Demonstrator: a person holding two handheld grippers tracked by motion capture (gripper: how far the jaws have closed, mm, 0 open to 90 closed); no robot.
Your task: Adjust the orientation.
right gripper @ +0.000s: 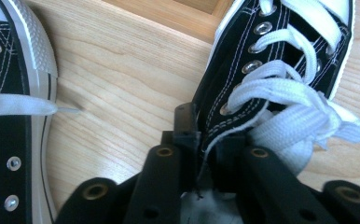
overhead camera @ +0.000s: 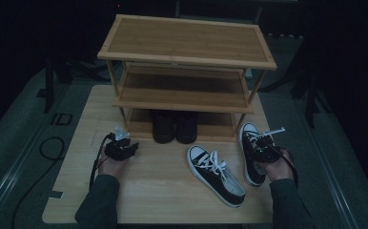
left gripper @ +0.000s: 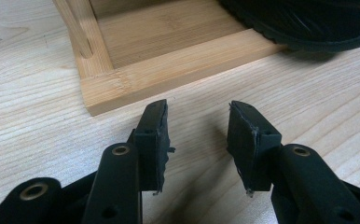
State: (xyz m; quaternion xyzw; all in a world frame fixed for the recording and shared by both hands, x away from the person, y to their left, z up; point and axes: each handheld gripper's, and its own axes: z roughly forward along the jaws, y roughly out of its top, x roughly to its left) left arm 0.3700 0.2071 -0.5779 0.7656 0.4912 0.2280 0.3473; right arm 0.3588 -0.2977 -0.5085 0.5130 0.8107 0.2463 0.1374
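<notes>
From the high view, I have the right gripper [overhead camera: 267,147] down on the right sneaker [overhead camera: 250,152], which lies on the tabletop [overhead camera: 163,191] just in front of the shoe rack [overhead camera: 187,67]. The left sneaker [overhead camera: 215,174] lies beside it, toward my left gripper [overhead camera: 121,143], which hangs over bare wood. A dark pair of shoes [overhead camera: 175,126] already sits on the bottom shelf, beyond both sets of jaws.

Over to the left gripper view: the left gripper [left gripper: 197,135] has its jaws spread apart with nothing between them. Ahead of them is the corner of the shoe rack's bottom frame [left gripper: 169,70], and off past the right jaw is the sole of a dark shoe [left gripper: 308,23] resting on that shelf.

Now the right gripper view: the right gripper [right gripper: 206,140] has its jaws clamped on the eyelet edge of the right sneaker [right gripper: 243,70], near the collar, with the white laces [right gripper: 290,112] bunched just beyond the right jaw. The left sneaker [right gripper: 10,93] lies apart, off past the left jaw.

My read: one pair is shelved, and this pair is barely begun. I've got my grip, but the right sneaker looks not yet lifted, and the left sneaker is untouched. Both must still go onto the rack.
</notes>
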